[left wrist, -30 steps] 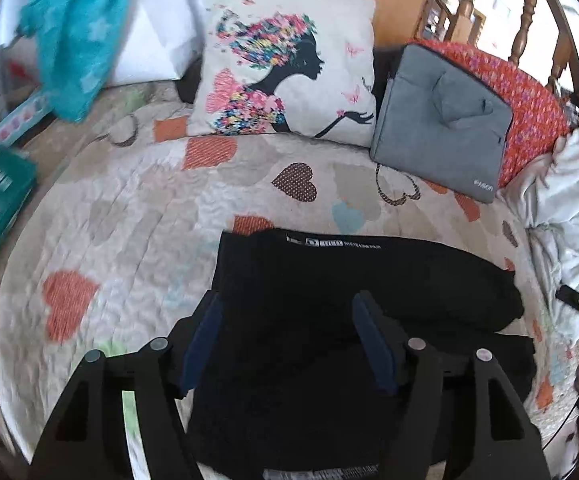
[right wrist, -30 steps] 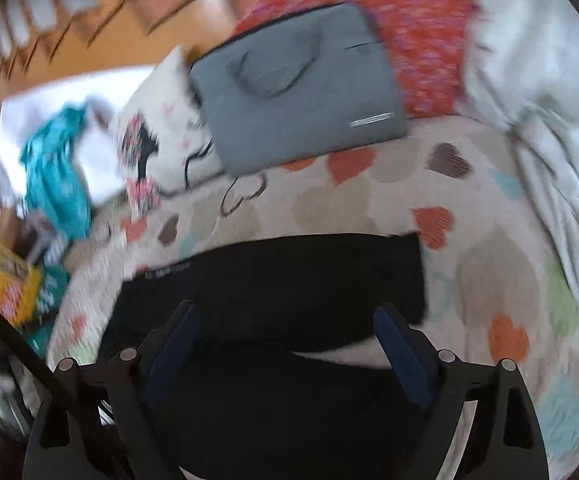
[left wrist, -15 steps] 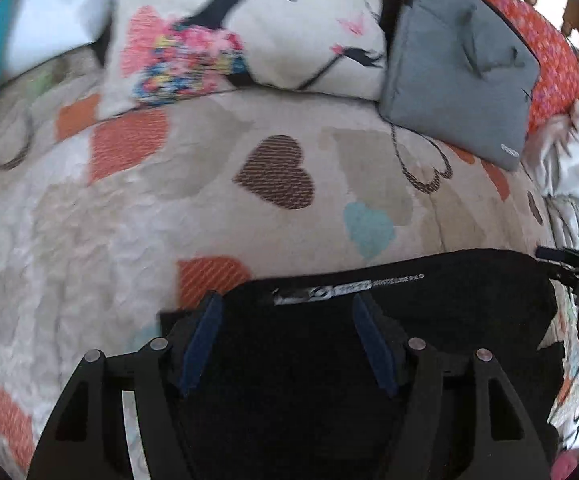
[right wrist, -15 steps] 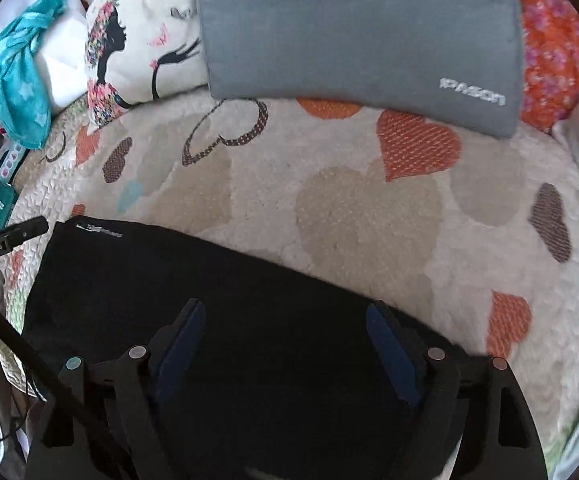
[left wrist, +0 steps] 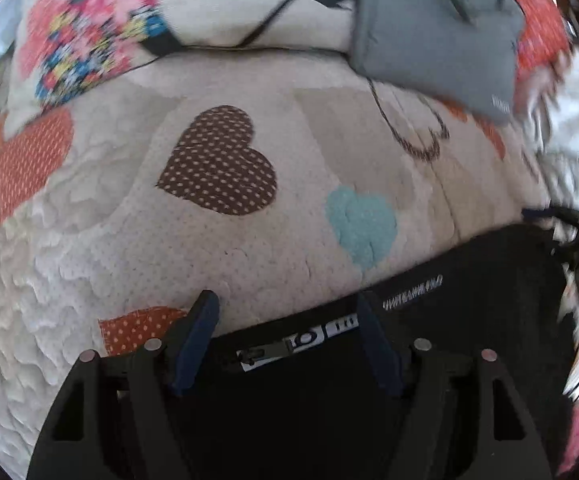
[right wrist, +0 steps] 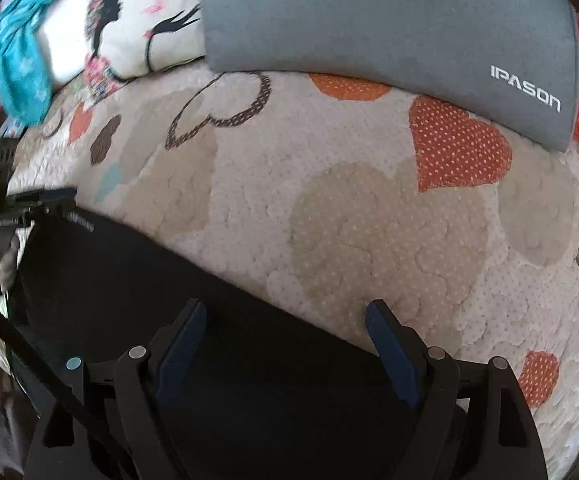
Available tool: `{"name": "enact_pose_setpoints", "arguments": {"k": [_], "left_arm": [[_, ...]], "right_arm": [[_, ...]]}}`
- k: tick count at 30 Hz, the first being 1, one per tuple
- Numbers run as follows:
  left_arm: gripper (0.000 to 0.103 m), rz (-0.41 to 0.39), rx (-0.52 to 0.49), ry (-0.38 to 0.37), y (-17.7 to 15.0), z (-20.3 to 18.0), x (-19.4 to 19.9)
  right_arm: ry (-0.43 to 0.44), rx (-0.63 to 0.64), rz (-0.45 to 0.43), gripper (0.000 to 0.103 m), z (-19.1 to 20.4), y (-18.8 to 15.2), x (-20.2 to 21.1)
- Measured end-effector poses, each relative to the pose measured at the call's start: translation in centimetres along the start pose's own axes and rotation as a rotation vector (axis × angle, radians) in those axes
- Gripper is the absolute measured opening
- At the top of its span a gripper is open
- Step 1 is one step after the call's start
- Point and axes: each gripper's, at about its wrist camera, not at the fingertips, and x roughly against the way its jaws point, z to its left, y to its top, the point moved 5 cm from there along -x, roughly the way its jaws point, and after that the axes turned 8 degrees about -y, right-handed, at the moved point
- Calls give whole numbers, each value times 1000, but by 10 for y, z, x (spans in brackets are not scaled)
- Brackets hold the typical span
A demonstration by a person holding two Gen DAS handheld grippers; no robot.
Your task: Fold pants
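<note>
Black pants are lying flat on the heart-print quilt, white-lettered waistband facing the pillows, long axis running left-right. Left gripper & right gripper are hovering wide open over them, gripping nothing

In the left wrist view the right edge of the frame is smeared with motion blur: the white bedding and the red patterned cushion lose their outlines there. The printed pillow is cut off by the top edge, as is the grey bag. The small lettering on the waistband of the black pants is too blurred to read, and the pants run out of the bottom of the frame. In the right wrist view the far left edge is blurred, and the teal cloth at upper left is soft.
</note>
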Motion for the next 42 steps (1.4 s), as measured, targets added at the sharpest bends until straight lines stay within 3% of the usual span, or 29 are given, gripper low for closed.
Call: {"name": "enact_pose_setpoints", "arguments": {"k": [3, 7, 8, 9, 10, 12, 13, 14, 15, 23, 30, 32, 33, 42], "left_arm": [[78, 37, -90, 38, -5, -8, -4], [84, 62, -139, 74, -8, -17, -12], [83, 67, -146, 93, -9, -20, -13], [72, 68, -150, 84, -9, -23, -12], [56, 62, -158, 65, -9, -26, -10], [45, 49, -168, 75, -9, -28, -5], [26, 42, -165, 79, -9, -27, -3], [23, 32, -154, 101, -8, -23, 1], [18, 21, -138, 100, -8, -19, 5], [16, -37, -129, 131, -16, -29, 31], [13, -100, -124, 128, -34, -47, 72], [9, -123, -115, 122, -44, -53, 87], [1, -136, -108, 118, -49, -54, 94], [0, -245, -2, 71, -131, -62, 162]], "right_arm": [[-31, 75, -4, 86, -2, -8, 0], [-12, 44, -7, 86, -9, -9, -2], [-19, 43, -7, 86, -8, -10, -2], [-25, 45, -6, 85, -6, -11, -2], [-20, 42, -4, 79, -5, -11, -1], [-27, 17, 0, 56, -9, -11, 3], [-3, -15, 5, 28, -14, -10, 6], [23, -42, 12, 8, -16, -11, 8], [60, -74, 18, 6, -18, -12, 11], [8, -94, -24, 5, -4, -17, 25], [6, -108, -83, 5, 5, -33, 73], [3, -100, -94, 5, 12, -42, 87], [-2, -91, -100, 5, 18, -50, 96], [32, -35, -76, 5, 74, -130, 132]]}}
